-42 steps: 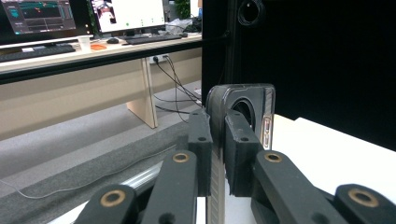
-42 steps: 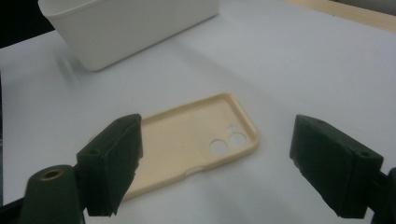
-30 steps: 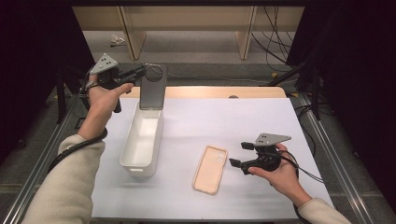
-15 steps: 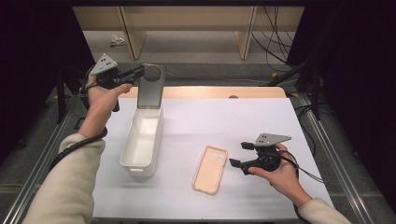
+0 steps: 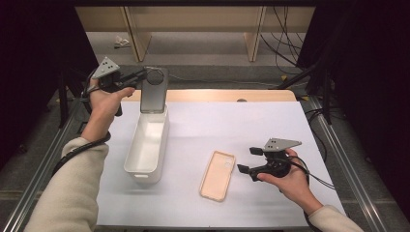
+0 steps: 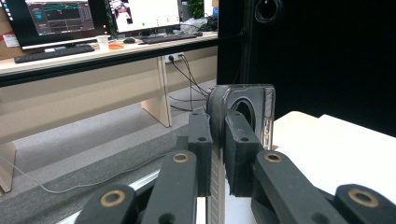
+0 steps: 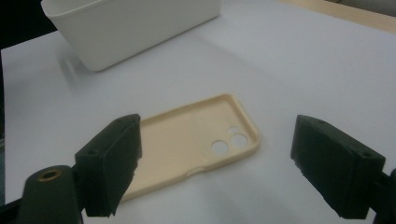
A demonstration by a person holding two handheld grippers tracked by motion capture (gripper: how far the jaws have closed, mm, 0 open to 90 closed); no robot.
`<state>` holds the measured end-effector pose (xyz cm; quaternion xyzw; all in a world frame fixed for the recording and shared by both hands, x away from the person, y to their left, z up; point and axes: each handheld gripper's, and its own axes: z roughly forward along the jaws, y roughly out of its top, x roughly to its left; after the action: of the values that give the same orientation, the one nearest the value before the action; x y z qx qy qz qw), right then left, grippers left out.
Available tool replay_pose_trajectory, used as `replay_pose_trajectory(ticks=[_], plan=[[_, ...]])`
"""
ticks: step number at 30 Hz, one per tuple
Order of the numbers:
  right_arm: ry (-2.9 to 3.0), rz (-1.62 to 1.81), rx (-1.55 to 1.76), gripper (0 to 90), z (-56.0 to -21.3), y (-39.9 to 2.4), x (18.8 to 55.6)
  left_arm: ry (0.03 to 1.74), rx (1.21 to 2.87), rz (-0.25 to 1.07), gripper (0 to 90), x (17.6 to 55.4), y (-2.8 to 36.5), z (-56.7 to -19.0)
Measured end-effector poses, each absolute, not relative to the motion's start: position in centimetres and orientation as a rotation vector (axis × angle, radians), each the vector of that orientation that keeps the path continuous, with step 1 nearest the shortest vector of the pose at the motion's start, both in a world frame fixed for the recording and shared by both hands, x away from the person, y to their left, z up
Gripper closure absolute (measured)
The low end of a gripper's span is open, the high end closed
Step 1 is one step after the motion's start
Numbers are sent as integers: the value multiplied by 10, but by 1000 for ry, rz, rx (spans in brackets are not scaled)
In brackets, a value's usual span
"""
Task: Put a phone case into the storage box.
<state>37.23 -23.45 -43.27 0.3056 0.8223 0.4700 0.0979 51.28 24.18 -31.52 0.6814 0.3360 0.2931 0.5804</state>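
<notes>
Holding a dark phone case in my left gripper, I have it clamped by its top edge, jaws pinched tight on it. The case hangs upright, long axis vertical, its ring-marked end up at the jaws and its lower end just at the far rim of the white bin. In the left gripper view the case stands just beyond the jaw tips, its round opening facing back toward me.

Against the frames from a second ago, I see almost no change: the dark case sits at the same spot over the bin's far end, perhaps a touch higher, and my right hand has not shifted.

My right gripper rests low over the white surface near its right edge, jaws spread wide with nothing between them. The beige phone case lies flat just to the left of those jaws, inner side up, its long axis running roughly from the near edge toward the far edge, camera holes at the far end. In the right gripper view the beige case lies on the surface ahead of the open jaws, not touched by either. The bin stands lengthwise toward the left edge, well apart from the right gripper.
</notes>
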Motion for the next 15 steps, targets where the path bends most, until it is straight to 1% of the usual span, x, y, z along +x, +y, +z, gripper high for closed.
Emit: replay_pose_trajectory(ticks=[15], plan=[[2433, 1392, 905, 173, -433, -235, 372, 803, 1599, 682, 818, 519, 244, -323]])
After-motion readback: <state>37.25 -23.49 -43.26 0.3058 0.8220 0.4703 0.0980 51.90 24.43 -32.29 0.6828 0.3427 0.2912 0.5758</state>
